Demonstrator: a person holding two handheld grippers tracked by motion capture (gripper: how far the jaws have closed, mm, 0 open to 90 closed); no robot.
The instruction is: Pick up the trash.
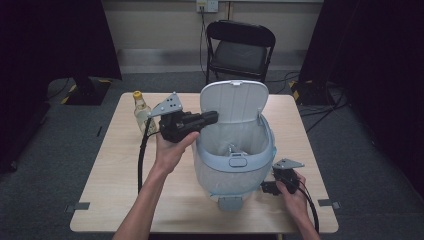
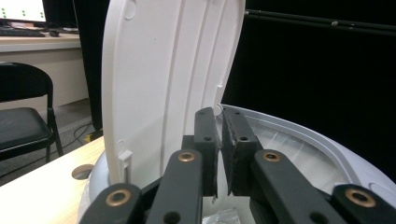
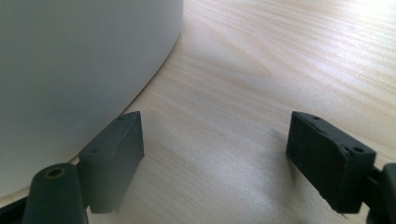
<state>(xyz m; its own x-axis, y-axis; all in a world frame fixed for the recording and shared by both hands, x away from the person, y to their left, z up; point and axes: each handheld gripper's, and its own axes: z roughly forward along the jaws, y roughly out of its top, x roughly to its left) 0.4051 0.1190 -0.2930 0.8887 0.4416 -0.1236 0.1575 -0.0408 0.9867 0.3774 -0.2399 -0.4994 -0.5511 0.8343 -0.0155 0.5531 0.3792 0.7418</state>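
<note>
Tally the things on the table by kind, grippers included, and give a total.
Lidded bin, lid raised: 1
Bottle with yellow cap: 1
Grippers, left gripper and right gripper: 2
Total: 4

Black claw [image 2: 219,154] with brass rivets, seemingly rubber pads, trailing black cable.

Pale grey-blue plastic bin [image 1: 235,165] standing upright on the wooden table, near its front right part, white lid [image 1: 234,100] opened and raised almost vertical at the back, clear liner bag inside [image 1: 240,135].
</note>
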